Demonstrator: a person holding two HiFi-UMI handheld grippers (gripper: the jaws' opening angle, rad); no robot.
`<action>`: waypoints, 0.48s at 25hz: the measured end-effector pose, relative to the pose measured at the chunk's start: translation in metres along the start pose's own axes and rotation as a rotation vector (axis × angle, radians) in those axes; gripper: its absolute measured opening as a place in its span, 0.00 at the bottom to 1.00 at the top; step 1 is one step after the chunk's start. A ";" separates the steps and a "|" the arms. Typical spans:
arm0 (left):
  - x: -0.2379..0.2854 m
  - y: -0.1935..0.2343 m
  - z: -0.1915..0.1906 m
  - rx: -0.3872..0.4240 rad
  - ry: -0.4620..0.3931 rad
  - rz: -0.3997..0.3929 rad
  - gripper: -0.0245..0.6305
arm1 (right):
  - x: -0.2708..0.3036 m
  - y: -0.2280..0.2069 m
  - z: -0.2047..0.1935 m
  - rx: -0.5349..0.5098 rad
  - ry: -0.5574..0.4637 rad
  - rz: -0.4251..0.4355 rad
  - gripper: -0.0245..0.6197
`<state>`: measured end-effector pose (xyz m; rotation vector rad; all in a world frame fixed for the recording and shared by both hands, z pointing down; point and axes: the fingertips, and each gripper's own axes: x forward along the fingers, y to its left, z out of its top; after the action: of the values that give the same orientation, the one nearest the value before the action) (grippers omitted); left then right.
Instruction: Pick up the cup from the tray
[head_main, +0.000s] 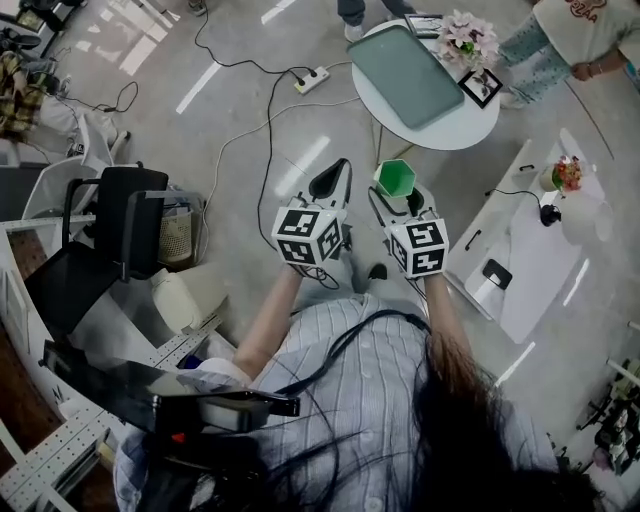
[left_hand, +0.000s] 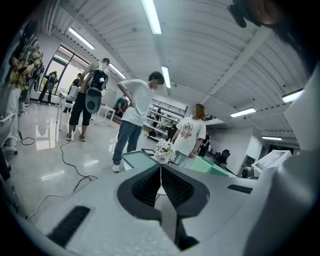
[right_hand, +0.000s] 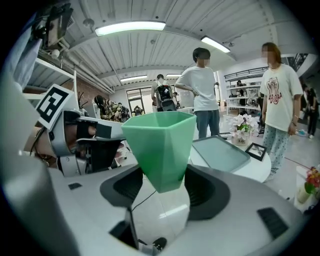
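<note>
The cup (right_hand: 160, 145) was clamped upright, mouth up, by the right gripper (right_hand: 161, 187), its base hidden in the head view; the jaws of the left gripper (left_hand: 161, 171) were pressed together.

Glossy grey floor (head_main: 230, 60) crossed by cables (head_main: 264, 150), a round white table (head_main: 470, 125), strip lights (right_hand: 130, 27) overhead.

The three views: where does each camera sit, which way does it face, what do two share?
Head view: on the person's head, facing steeply down; shows both forearms, left gripper, right gripper.
Left gripper view: along its shut jaws toward the tray and flowers.
Right gripper view: along jaws shut on the green cup; left gripper at left.
Shared: both gripper views show the tray and flowers.
</note>
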<state>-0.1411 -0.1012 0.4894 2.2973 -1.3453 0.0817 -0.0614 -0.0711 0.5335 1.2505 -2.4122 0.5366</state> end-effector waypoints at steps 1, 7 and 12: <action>-0.003 -0.006 0.000 0.002 -0.008 0.003 0.06 | -0.006 0.000 -0.001 -0.002 -0.002 0.003 0.45; -0.013 -0.039 -0.006 0.016 -0.035 0.022 0.06 | -0.041 -0.004 -0.006 -0.032 -0.025 0.026 0.45; -0.024 -0.077 -0.019 0.028 -0.043 0.019 0.06 | -0.080 -0.007 -0.020 -0.042 -0.031 0.035 0.45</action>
<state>-0.0857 -0.0428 0.4715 2.3220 -1.3965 0.0587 -0.0093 -0.0103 0.5130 1.2101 -2.4618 0.4772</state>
